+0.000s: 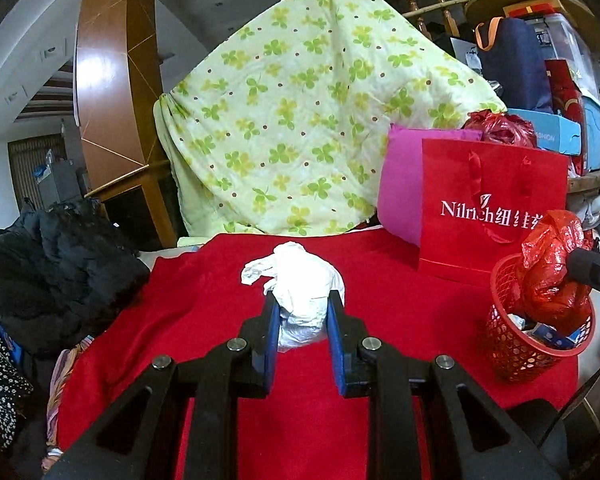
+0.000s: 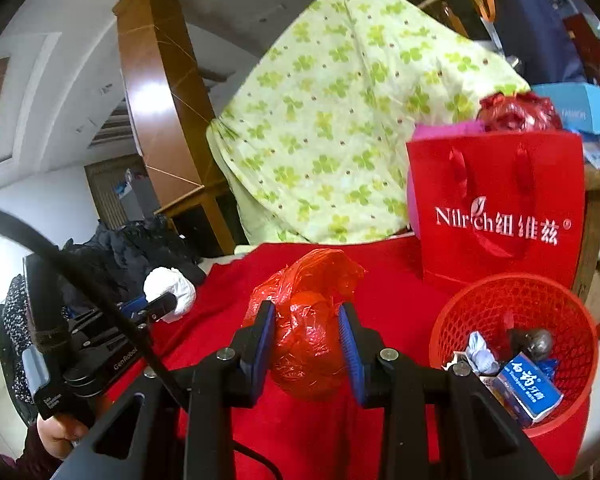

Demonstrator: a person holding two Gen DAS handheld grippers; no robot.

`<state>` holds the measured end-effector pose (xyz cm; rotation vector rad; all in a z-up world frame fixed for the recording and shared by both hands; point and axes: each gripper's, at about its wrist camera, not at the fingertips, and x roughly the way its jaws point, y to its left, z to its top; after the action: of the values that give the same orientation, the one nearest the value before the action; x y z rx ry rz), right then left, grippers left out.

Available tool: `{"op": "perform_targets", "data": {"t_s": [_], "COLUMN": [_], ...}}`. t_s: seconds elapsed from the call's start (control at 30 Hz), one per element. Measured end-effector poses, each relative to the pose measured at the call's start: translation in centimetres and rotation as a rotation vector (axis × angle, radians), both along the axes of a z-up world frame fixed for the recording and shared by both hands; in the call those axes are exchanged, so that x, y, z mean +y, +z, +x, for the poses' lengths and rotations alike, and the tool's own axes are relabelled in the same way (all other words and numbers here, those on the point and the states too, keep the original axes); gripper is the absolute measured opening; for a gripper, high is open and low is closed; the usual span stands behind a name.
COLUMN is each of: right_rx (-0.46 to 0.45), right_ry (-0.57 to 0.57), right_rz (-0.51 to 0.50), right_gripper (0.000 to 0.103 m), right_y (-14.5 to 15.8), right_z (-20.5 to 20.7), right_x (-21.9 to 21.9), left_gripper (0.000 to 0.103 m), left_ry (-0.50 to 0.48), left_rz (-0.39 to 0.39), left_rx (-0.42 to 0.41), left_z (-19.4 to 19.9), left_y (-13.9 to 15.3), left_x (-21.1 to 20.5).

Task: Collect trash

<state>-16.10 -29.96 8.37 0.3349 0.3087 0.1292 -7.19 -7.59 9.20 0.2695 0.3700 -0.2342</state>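
My left gripper (image 1: 303, 300) is shut on a crumpled white plastic bag (image 1: 300, 280), held above the red cloth (image 1: 220, 320). In the right wrist view that white bag (image 2: 172, 286) shows at the left, clamped in the left gripper (image 2: 168, 300). My right gripper (image 2: 306, 312) is shut on a scrunched red plastic bag (image 2: 304, 320). The left wrist view shows this red bag (image 1: 548, 276) hanging over the red mesh basket (image 1: 516, 360). The basket (image 2: 480, 304) stands at the right and holds a blue toothpaste box (image 2: 528, 390) and crumpled scraps.
A red paper gift bag (image 1: 496, 208) with white lettering stands behind the basket, a pink bag (image 1: 400, 184) beside it. A green clover-print quilt (image 1: 300, 120) drapes over the back. Dark clothes (image 1: 52, 272) pile at the left. A hand (image 2: 60, 432) holds the left gripper.
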Motion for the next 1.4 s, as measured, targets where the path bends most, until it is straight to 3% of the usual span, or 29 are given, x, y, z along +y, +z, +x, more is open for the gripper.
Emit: {"op": "perform_targets", "data": {"t_s": [0.6, 1.07, 1.4], "right_rx": [-0.077, -0.124, -0.110], "right_ry": [-0.030, -0.108, -0.130], "right_rz": [-0.012, 0.016, -0.018], "right_gripper": [0.034, 0.034, 0.034], "right_y": [1.2, 1.8, 2.8], "right_z": [-3.1, -7.0, -7.5], "right_x": [-0.9, -4.4, -3.5], "left_gripper": [0.024, 0.024, 0.024], "left_ry": [-0.016, -0.082, -0.083], "left_rz": [0.040, 0.074, -0.018], "left_rx": [-0.025, -0.042, -0.048], "left_z": [-2.3, -4.5, -4.9], "left_y": [0.8, 0.8, 1.7], "left_x": [-1.3, -3.9, -1.0]}}
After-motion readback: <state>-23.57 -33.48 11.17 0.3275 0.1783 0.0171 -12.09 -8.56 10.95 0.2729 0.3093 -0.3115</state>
